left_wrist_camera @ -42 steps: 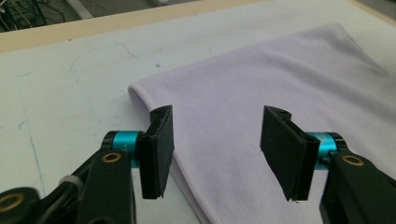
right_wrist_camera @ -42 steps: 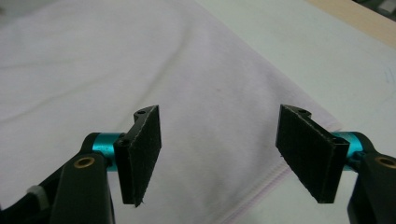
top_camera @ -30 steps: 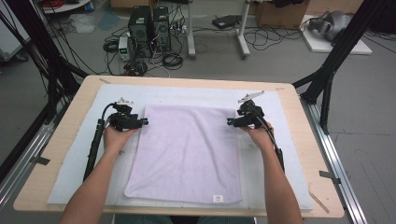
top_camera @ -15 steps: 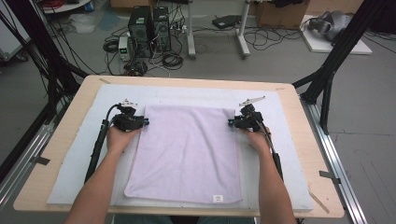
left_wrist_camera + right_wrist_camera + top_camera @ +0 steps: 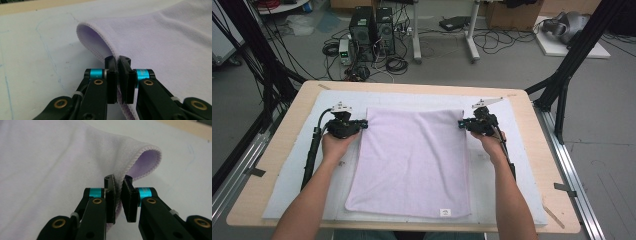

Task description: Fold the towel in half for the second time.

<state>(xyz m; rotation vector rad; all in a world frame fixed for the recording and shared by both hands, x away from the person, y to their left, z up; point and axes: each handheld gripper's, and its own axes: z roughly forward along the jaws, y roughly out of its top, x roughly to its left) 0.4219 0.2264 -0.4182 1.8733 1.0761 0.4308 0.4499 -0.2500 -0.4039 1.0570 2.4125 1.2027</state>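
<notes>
Towel point(image 5: 412, 160) lies on a white mat point(image 5: 287, 185) over the wooden table point(image 5: 267, 150), both grippers point(image 5: 362, 125) point(image 5: 460, 124) pinching its far corners; computer towers point(image 5: 372, 27) and cables point(image 5: 507, 40) clutter the grey floor.

Both grippers, left gripper point(image 5: 119, 75) and right gripper point(image 5: 119, 195), are black with cyan bands, brass screws and black cables; forearms bare.

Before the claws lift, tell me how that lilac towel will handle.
The lilac towel will likely hang floppy: its pinched edge already curls over beside the left claw. Probably light, since it is thin cloth. Its napped weave should hardly slip in the right claw.
</notes>
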